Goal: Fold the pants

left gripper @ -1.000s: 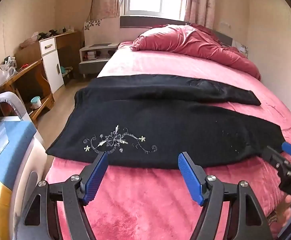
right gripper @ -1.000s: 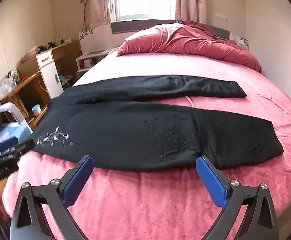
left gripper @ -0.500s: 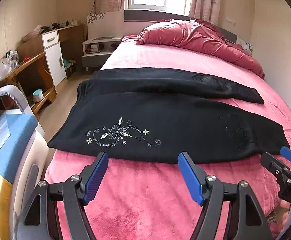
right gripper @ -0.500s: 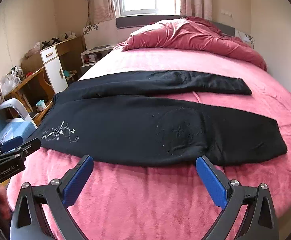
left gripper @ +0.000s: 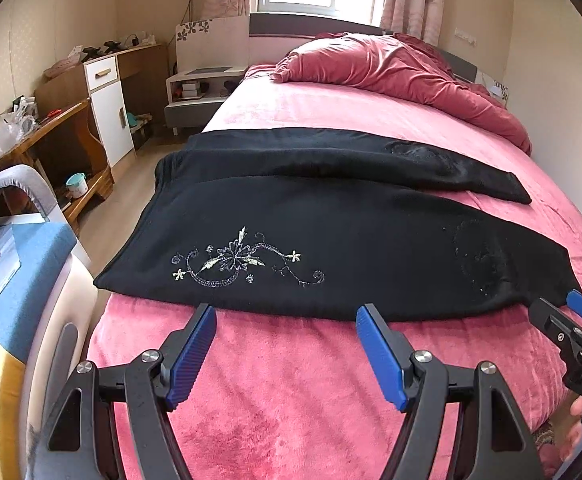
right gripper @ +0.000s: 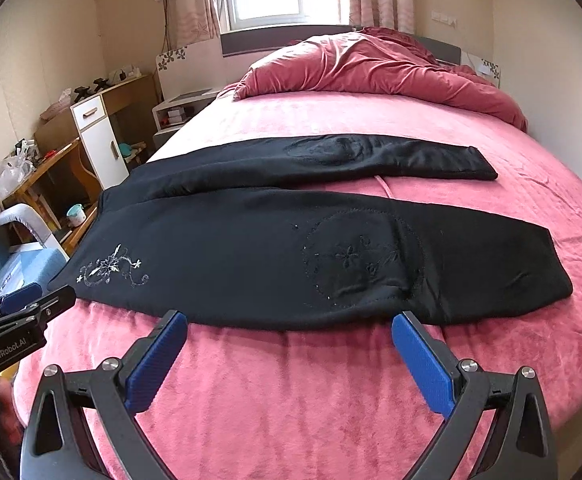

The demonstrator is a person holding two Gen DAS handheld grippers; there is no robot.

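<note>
Black pants (left gripper: 331,236) (right gripper: 291,248) lie flat across the pink bed, waist at the left edge, both legs stretched to the right. Pale floral embroidery (left gripper: 239,260) marks the near leg by the waist. My left gripper (left gripper: 287,322) hovers open above the bedspread just short of the near hem, below the embroidery, nothing between its blue pads. My right gripper (right gripper: 291,328) also stands open, just short of the near leg's knee area. Each gripper shows at the edge of the other's view.
A rumpled pink duvet (left gripper: 391,72) is heaped at the head of the bed. To the left stand a blue and white chair (left gripper: 15,280), a wooden desk (left gripper: 51,128), a white cabinet (left gripper: 109,112) and a low nightstand (left gripper: 199,92). A wall runs along the bed's right side.
Both views have tilted and shifted slightly, so the pants sit a little further from the fingertips. Both grippers stay open and the pants have not moved.
</note>
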